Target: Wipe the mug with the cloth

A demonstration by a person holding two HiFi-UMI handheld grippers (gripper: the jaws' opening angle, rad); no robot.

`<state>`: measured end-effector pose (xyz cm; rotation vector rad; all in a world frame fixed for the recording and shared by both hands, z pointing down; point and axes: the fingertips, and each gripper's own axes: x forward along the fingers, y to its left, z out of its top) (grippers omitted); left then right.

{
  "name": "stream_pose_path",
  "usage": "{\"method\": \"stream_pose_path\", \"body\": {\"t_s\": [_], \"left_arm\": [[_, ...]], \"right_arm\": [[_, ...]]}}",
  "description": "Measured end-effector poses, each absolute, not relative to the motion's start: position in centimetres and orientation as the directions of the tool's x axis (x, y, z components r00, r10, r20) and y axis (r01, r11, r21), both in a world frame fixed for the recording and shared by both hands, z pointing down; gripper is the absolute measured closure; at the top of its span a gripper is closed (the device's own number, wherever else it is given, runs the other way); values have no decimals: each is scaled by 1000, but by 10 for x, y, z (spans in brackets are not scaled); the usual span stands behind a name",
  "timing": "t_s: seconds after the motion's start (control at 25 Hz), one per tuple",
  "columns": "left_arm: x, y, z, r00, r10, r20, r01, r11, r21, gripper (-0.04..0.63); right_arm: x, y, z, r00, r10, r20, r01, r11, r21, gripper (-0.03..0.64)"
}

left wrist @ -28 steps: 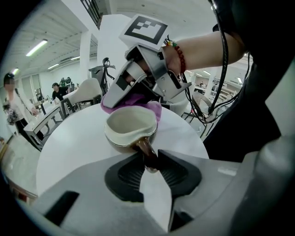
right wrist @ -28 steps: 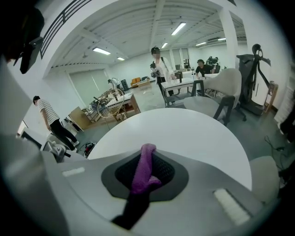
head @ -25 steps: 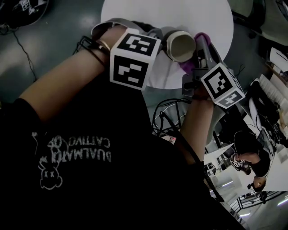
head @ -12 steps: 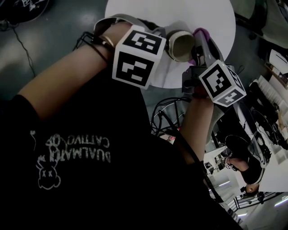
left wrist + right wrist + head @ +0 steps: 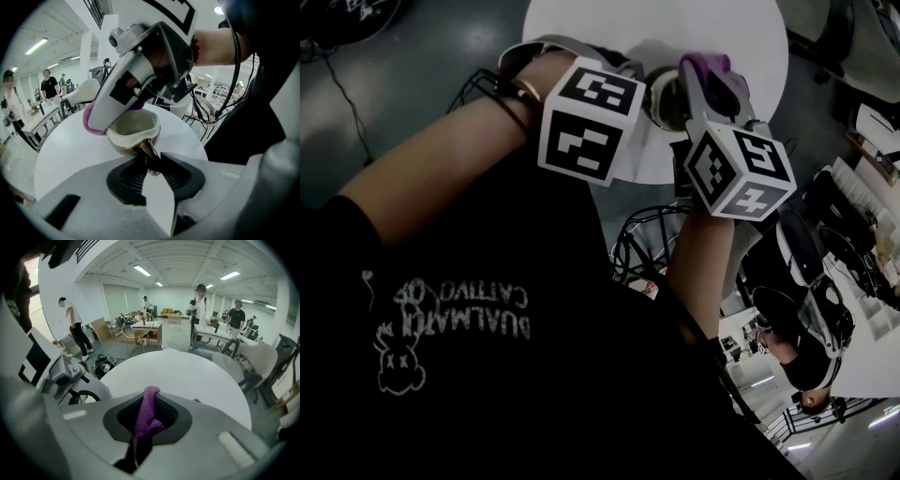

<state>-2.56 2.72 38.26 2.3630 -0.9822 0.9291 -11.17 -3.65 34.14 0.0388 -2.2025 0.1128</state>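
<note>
Quick headcount: one mug [image 5: 133, 129], one purple cloth [image 5: 145, 416], one round white table [image 5: 187, 371]. Two grippers, the left gripper [image 5: 151, 158] and the right gripper [image 5: 150, 394], each carrying one cube, so two marker cubes [image 5: 586, 122] total. Background has at least four people [image 5: 200, 301] standing around; anyone further back is too small to count.

The person is wearing a black T-shirt [image 5: 487, 375] printed with pale lettering and a cartoon figure. A slim bracelet [image 5: 522, 91] is circling the left wrist.
</note>
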Motion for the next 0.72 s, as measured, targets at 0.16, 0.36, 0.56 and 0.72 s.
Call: {"method": "stream_pose_path", "body": {"t_s": [0.16, 0.36, 0.56, 0.72], "left_arm": [[-25, 38, 379, 531, -471, 704, -758, -635, 147, 506], [-16, 58, 381, 518, -482, 706, -773, -617, 146, 508], [-14, 70, 388, 505, -490, 710, -782, -609, 136, 508], [-15, 65, 389, 493, -501, 711, -790, -600, 125, 509]], "right_arm": [[-109, -8, 337, -565, 35, 824, 3, 999, -41, 594], [-93, 34, 340, -530, 87, 843, 87, 995, -48, 594], [-85, 56, 347, -505, 91, 858, 130, 991, -28, 592], [-83, 58, 349, -512, 101, 853, 150, 988, -27, 592]]}}
